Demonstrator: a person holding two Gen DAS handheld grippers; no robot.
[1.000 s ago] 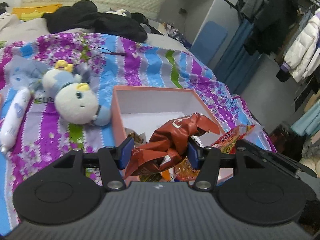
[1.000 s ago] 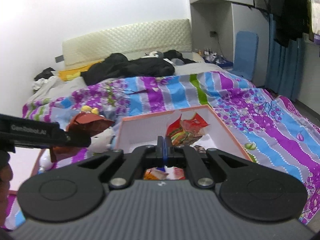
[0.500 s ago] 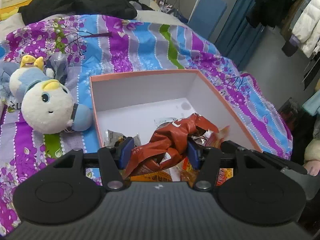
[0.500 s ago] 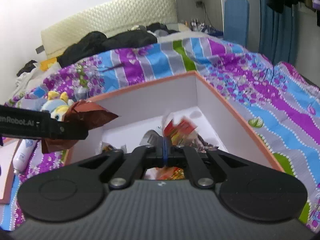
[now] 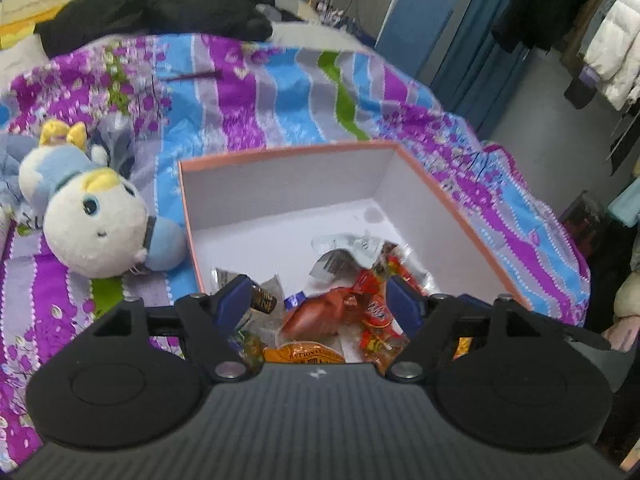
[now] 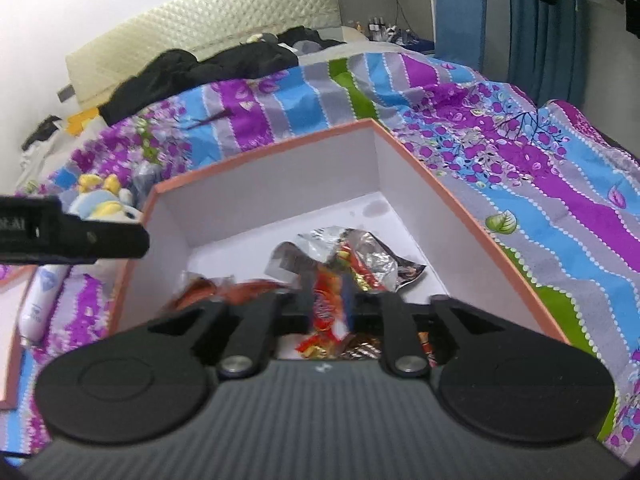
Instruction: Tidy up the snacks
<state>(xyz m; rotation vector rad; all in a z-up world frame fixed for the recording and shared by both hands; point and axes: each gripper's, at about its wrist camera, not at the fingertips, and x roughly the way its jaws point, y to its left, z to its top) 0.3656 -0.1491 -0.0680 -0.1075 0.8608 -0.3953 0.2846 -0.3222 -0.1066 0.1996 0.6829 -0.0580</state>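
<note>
Open cardboard box, salmon-pink outside, white inside, sits on the bed w/ the purple-blue-grey striped floral bedspread. Fills centre of both wrist views.

Snacks lie in the box's near end, lower centre of frame; far half of box floor bare. Pile incl. crumpled brown-red foil snack bag, red-orange candy wrapper w/ white lettering, orange packet w/ dark print at the very bottom edge, and crinkled silver foil wrapper farthest in. Dark small packet w/ gold lettering lies just beside the left pad.

Left gripper: jaws opening, blue pads wide apart. Brown-red bag lies below and between them, clear of both pads; not gripped.

Right gripper: jaws opening, gap narrow. Red-orange wrapper shows in the gap; view blurred there, no clear pad contact, so reads as let go. Silver foil wrapper just beyond the tips in right wrist view. Left gripper's black finger pokes in from left edge of that view, over the box's left rim.

Outside box: white-and-pale-blue plush toy w/ yellow bow on bedspread, left of frame, close to the box's left wall. Black clothing heap across upper frame by the cream quilted headboard. Hanging coats upper right.
</note>
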